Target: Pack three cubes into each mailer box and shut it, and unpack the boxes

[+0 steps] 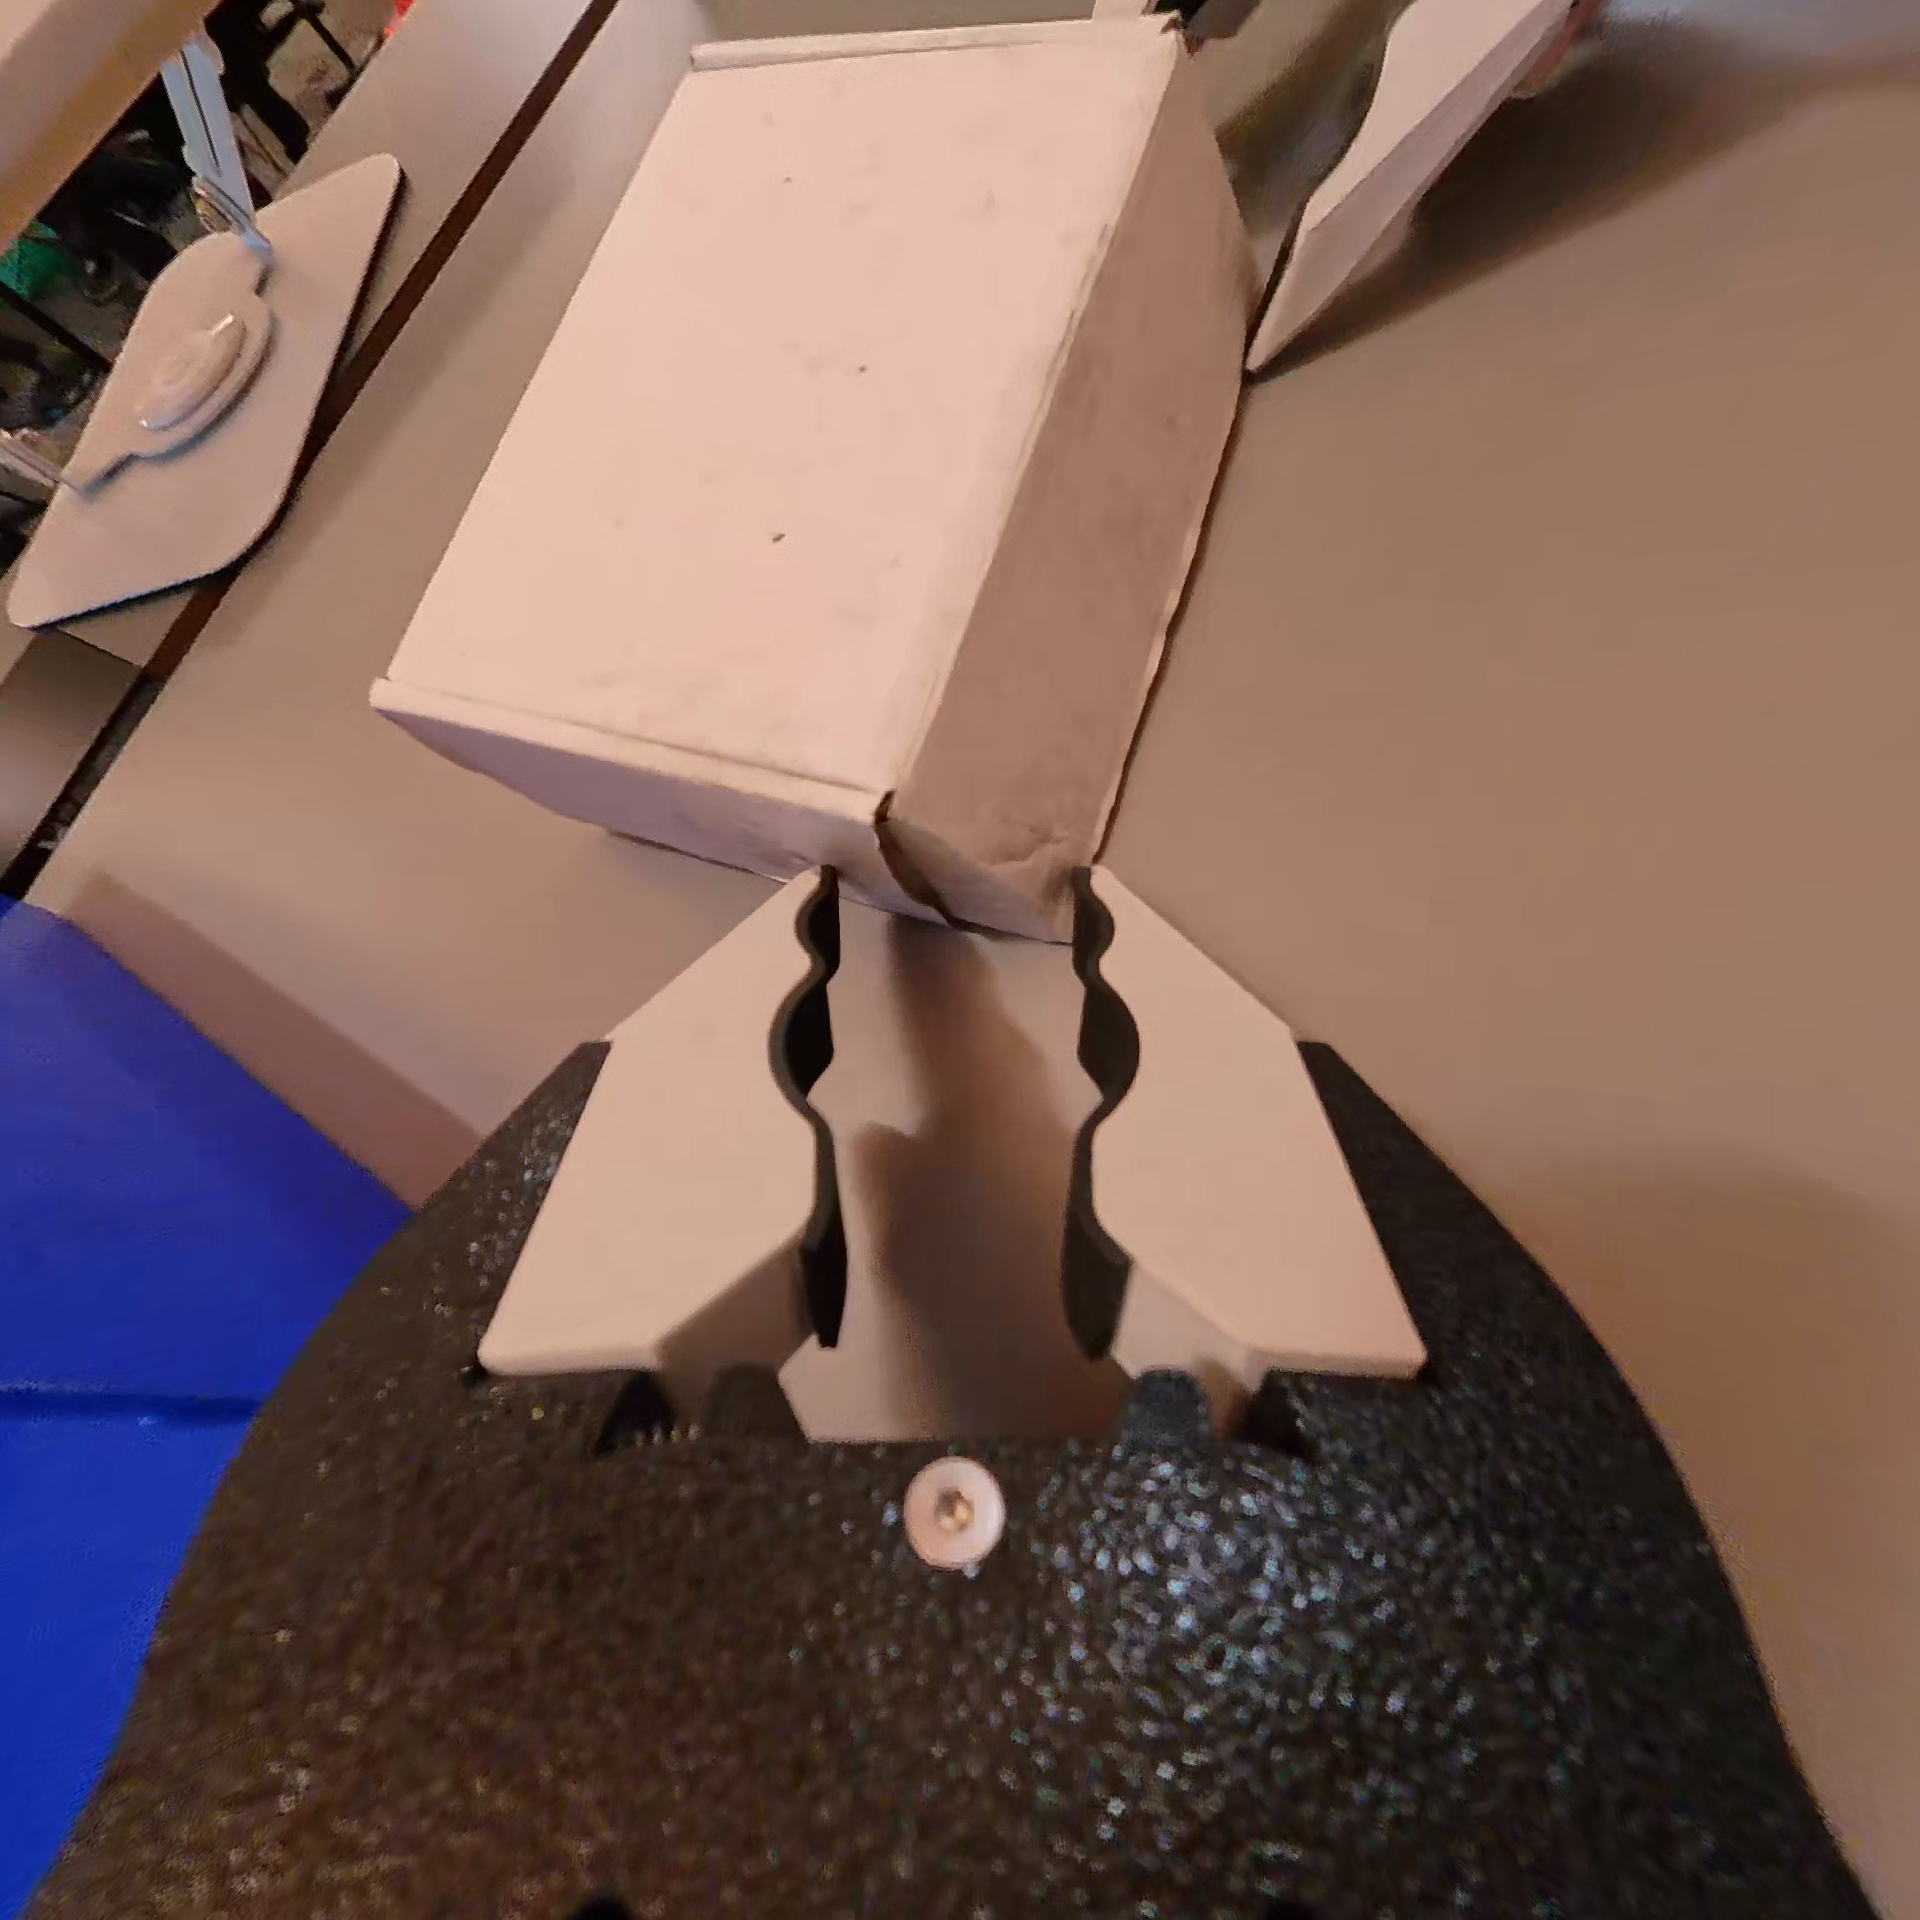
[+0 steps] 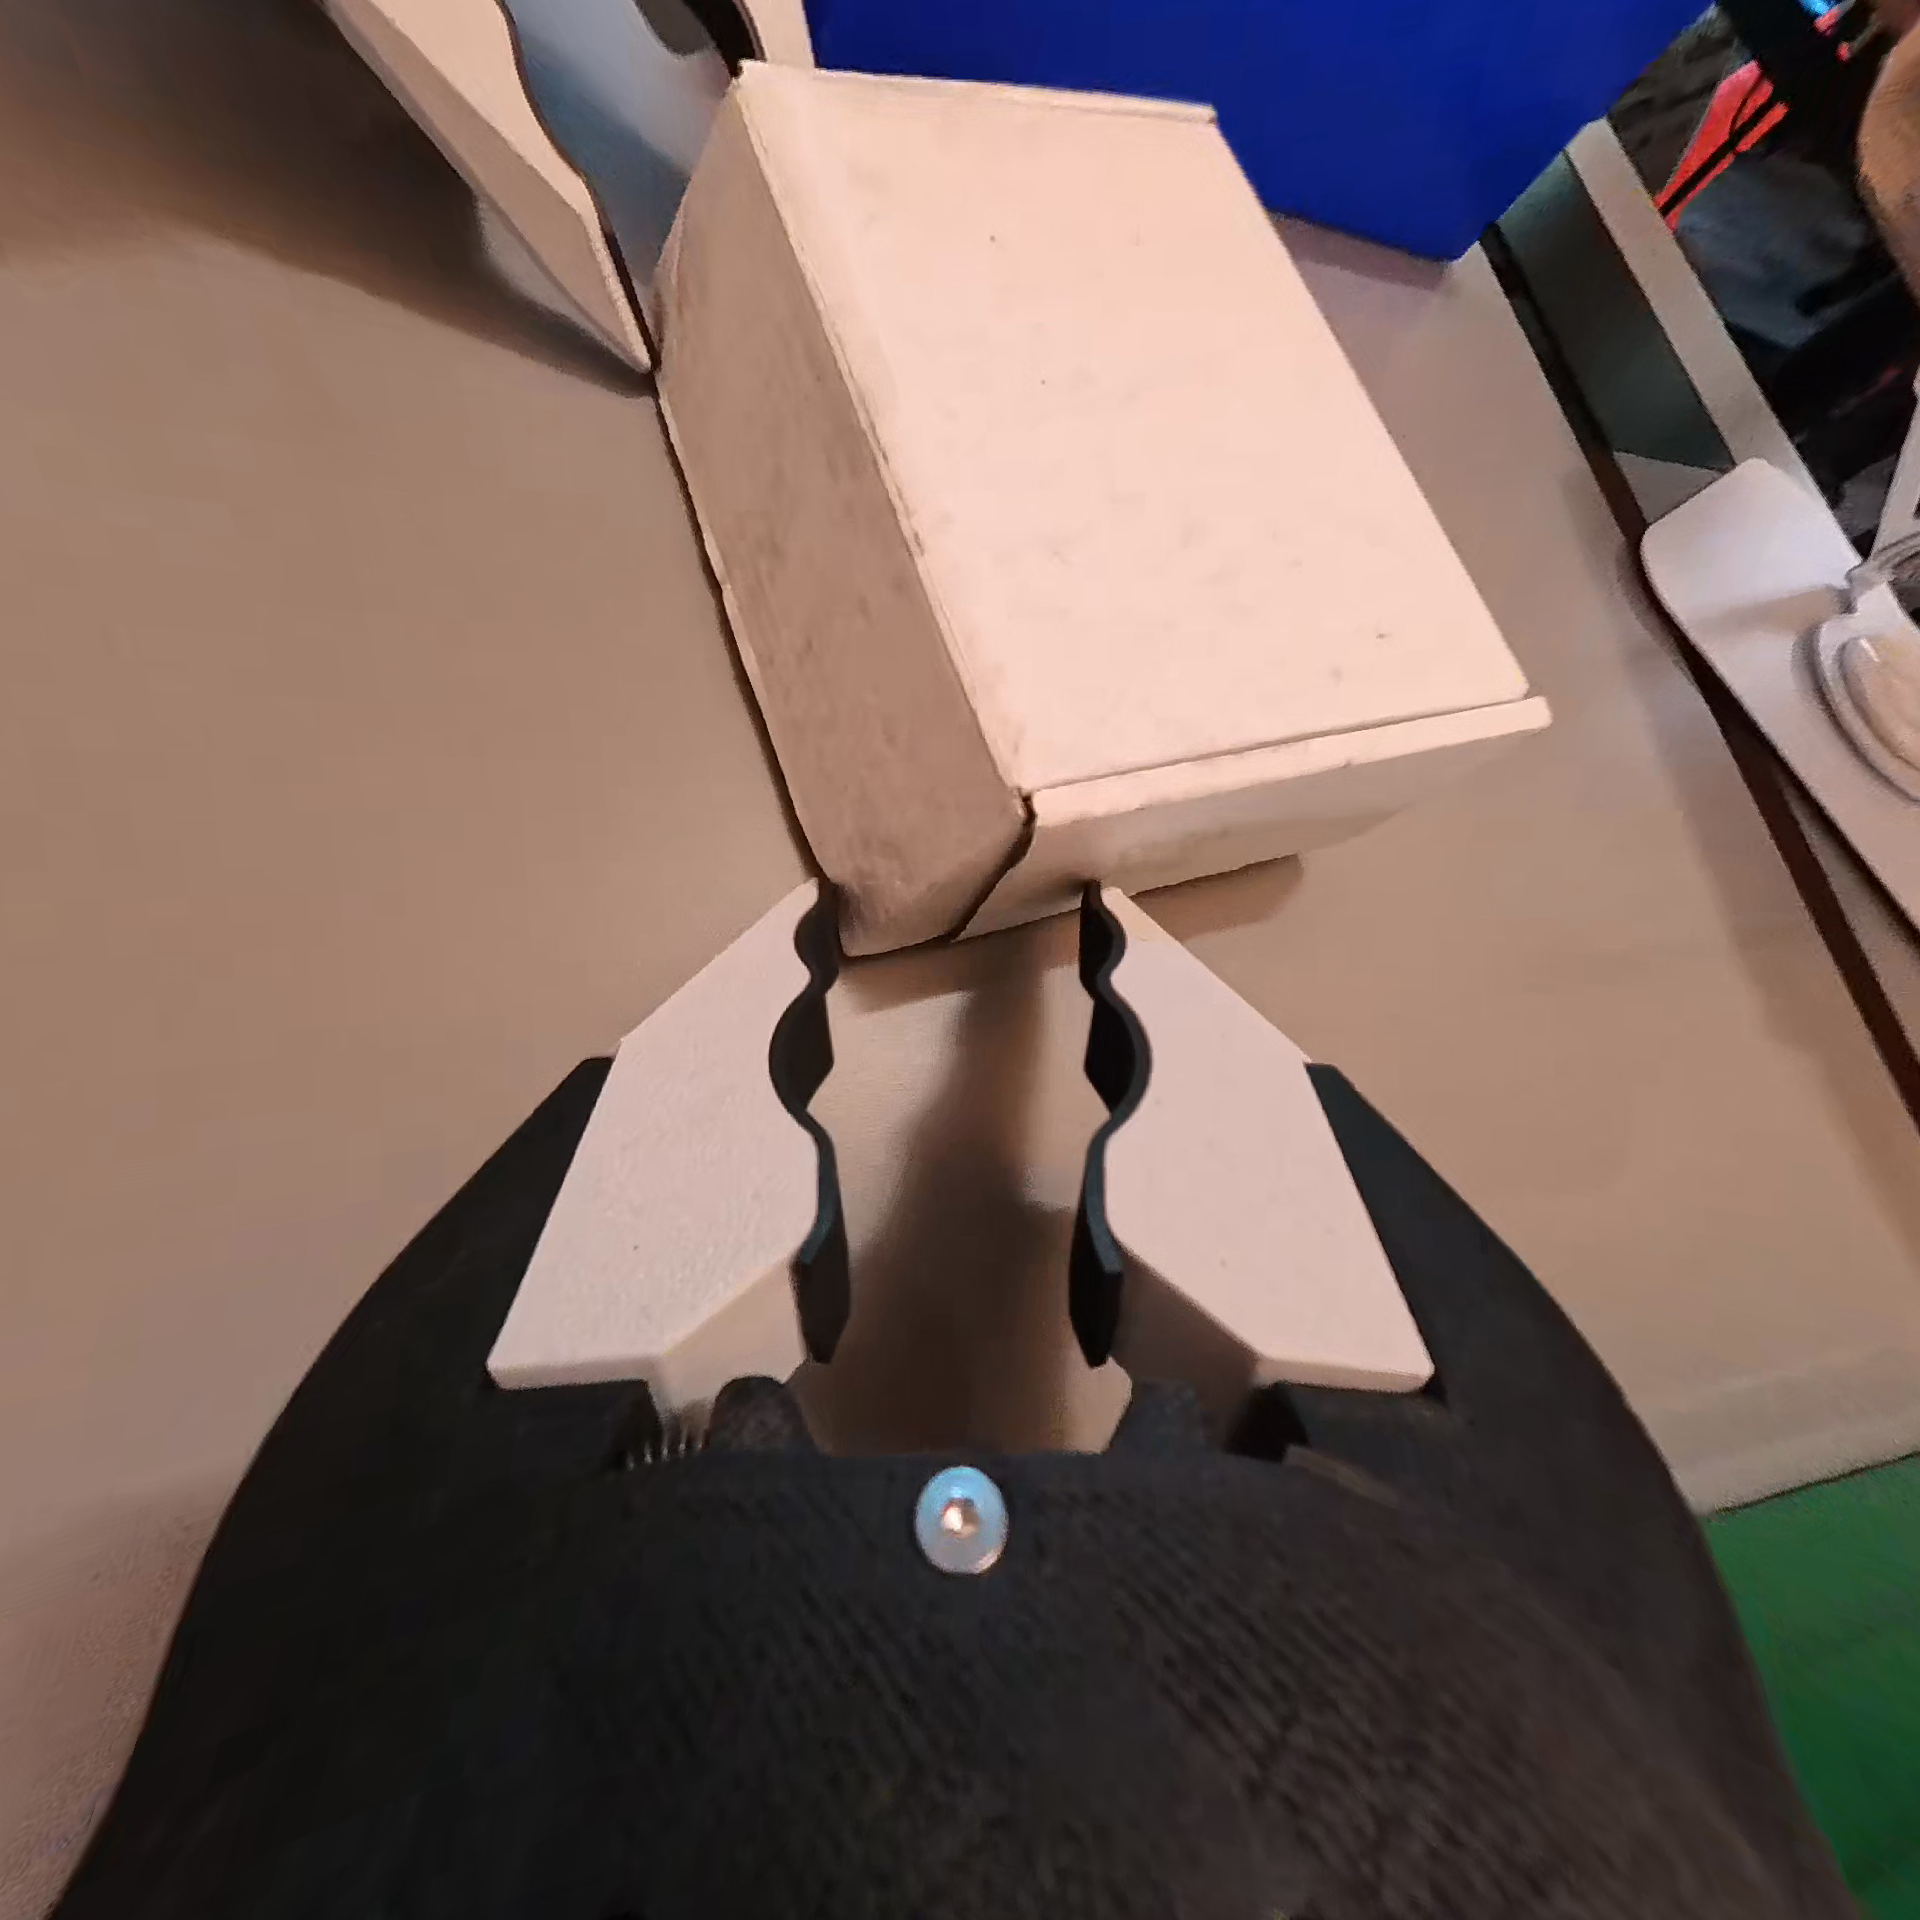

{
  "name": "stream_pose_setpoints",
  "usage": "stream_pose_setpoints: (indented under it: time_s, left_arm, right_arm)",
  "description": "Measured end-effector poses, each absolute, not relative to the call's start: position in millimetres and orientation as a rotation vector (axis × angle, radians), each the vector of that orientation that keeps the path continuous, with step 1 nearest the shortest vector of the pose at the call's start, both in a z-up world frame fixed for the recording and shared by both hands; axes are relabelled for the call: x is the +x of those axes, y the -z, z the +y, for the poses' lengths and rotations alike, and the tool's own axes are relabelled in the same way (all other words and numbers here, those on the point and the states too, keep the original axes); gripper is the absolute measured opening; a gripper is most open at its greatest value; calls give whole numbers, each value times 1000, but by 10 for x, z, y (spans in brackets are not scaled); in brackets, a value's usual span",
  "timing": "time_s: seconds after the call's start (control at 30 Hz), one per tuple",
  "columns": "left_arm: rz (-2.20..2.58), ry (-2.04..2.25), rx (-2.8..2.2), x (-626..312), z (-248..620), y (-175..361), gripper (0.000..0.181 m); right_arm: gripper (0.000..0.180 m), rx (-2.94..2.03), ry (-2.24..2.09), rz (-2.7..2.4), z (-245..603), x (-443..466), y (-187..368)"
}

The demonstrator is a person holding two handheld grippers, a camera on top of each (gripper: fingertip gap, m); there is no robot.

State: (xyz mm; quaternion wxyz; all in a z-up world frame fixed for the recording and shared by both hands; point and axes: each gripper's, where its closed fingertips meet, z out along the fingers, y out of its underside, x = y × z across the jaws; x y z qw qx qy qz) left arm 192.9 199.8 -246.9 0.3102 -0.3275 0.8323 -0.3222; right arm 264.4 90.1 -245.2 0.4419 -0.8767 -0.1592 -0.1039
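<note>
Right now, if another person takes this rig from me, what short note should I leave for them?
Left gripper: open, holding nothing, tips at one corner of the closed white cardboard mailer box.
Right gripper: open, holding nothing, tips at another corner of the same box.
The box sits shut on the beige table; a second white box is partly visible beyond it. A blue bin stands nearby.
No cubes are visible.
Done: this box is closed; contents cannot be seen.
Left: cannot tell whether packing or unpacking follows.

Both wrist views close, opposite corners, shared mailer box [image 1: 821,457]
</note>
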Motion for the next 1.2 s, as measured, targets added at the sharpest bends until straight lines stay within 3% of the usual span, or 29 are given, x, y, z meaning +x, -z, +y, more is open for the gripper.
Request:
stream_pose_setpoints:
  time_s: [0.33,0.43,0.63,0.73,0.83,1.2]
  left_arm:
    - [2438,771,-680,1507,1790,2483,46]
    - [2411,876,-746,1523,1763,2461,50]
    - [2286,1082,-895,1639,1814,2314,56]
    - [2310,1058,-841,1642,1791,2380,57]
    - [2312,1037,-805,1657,1788,2395,58]
    - [2298,1023,-798,1692,1799,2433,60]
  right_arm:
    - [46,-2194,147,-505,641,2311,2468]
    - [61,-2160,232,-492,620,2396,2419]
    - [66,-2085,154,-391,663,2401,2284]
    - [65,-2141,180,-438,636,2419,2399]
    - [47,-2141,169,-514,633,2367,2439]
    - [47,-2138,174,-496,676,2418,2447]
